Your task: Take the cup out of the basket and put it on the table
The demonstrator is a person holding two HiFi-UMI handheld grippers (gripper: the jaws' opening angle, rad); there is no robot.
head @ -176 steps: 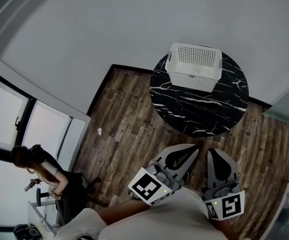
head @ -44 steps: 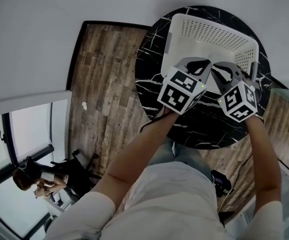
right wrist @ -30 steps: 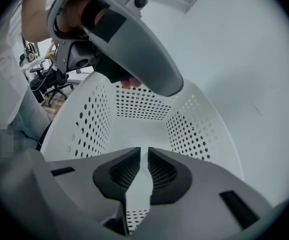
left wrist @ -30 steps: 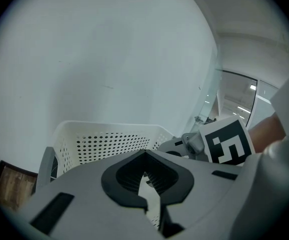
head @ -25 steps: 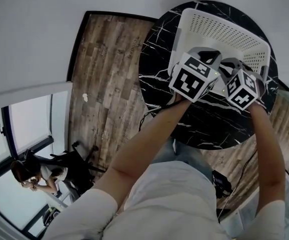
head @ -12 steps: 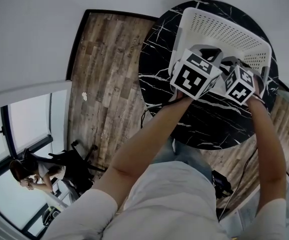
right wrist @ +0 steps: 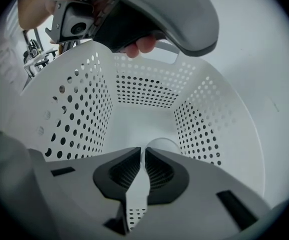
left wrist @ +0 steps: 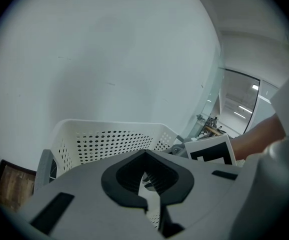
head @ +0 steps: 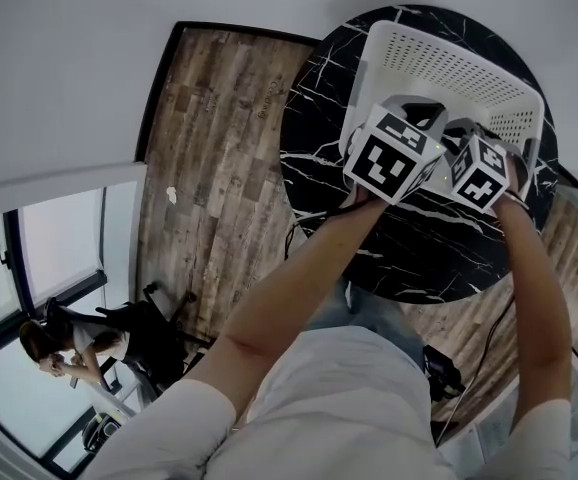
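**Q:** Where are the two grippers?

**A:** Both are held out over a white perforated basket (head: 449, 63). The basket stands on a round black marble counter (head: 419, 248), and wood flooring (head: 219, 168) surrounds the counter. The left gripper (left wrist: 145, 156) is the higher one. It looks across the basket's near rim towards the far wall of holes. The right gripper (right wrist: 140, 154) points down into the basket, with perforated walls on both sides of it and the far wall ahead.

**Q:** Are the jaws apart or together?

**A:** On the left gripper the dark ribbed pads are drawn together and nothing is between them. On the right gripper the pads are also together, with only a thin slit between them, and they grip nothing.

**Q:** Where is the cup?

**A:** The cup (right wrist: 162, 145) is inside the basket, on its floor. It lies just beyond the right gripper's tips and slightly to their right, close to the right-hand wall. It shows as a pale round shape partly hidden behind the jaws, not touching them. I cannot tell whether it is upright.

**Q:** Anything else near the grippers?

**A:** From the right gripper's view, the left gripper hangs overhead with a hand (right wrist: 137, 46) wrapped around its handle. From the left gripper's view, the right gripper's marker cube (left wrist: 209, 152) sits just to the right.
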